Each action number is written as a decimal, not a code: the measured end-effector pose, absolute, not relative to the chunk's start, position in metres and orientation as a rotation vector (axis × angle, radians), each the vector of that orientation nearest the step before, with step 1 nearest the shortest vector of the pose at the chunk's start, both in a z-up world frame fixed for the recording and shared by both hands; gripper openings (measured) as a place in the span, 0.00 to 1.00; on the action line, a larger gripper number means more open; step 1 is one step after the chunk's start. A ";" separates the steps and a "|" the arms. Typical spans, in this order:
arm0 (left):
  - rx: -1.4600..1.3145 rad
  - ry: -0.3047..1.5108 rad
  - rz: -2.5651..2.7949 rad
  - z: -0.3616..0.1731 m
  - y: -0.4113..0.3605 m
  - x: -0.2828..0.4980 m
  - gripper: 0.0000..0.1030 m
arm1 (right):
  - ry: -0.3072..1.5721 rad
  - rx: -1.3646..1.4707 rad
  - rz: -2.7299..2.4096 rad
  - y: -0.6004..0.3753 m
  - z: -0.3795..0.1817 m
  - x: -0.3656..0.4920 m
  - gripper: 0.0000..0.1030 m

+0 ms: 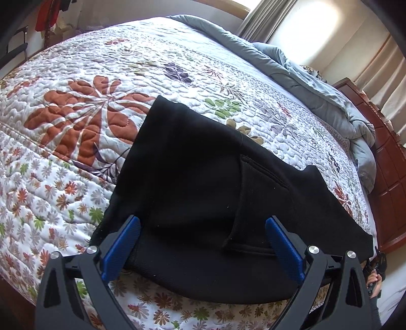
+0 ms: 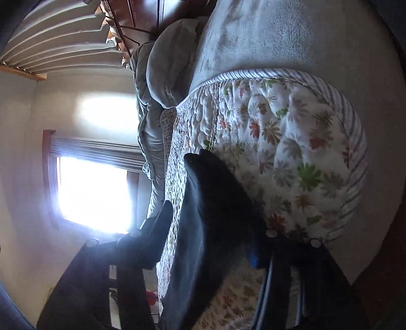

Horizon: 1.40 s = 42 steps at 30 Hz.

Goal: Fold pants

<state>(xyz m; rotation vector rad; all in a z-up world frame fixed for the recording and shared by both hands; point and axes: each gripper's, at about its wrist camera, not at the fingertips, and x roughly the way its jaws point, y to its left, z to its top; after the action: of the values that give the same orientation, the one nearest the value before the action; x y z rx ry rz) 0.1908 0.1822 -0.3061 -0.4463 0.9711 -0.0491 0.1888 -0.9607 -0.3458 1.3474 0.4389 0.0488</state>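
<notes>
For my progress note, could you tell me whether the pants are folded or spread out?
Folded: the black pants lie doubled on the quilt, one layer's hem over another.

A bedroom in a home. Wide bed (image 1: 350, 157) under a floral quilt (image 1: 83, 106), rumpled grey-blue duvet (image 1: 317, 86) along its far edge, dark wooden headboard (image 1: 390, 177), pleated curtains (image 2: 63, 38), sunlit window (image 2: 94, 193), clothes hanging (image 1: 48, 15) in a corner.

Each gripper (image 1: 203, 226) has black angular arms, blue ribbed pads (image 1: 121, 250) and round silver screws (image 1: 314, 249).
</notes>
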 end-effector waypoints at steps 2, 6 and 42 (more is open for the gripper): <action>-0.441 0.971 -0.050 -0.306 0.182 0.191 0.96 | 0.467 1.337 0.039 -0.962 -0.342 0.192 0.33; -0.446 0.965 -0.049 -0.306 0.182 0.190 0.96 | 0.521 1.279 0.013 -0.959 -0.322 0.202 0.13; -0.593 0.872 -0.117 -0.303 0.205 0.167 0.96 | 0.552 0.578 -0.155 -0.783 -0.070 0.198 0.11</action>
<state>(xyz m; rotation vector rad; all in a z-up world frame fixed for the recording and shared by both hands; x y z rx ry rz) 0.1674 0.2054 -0.3029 -0.5932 0.8720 -0.1168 0.1983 -0.7829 -0.0704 0.5775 0.5524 -0.1547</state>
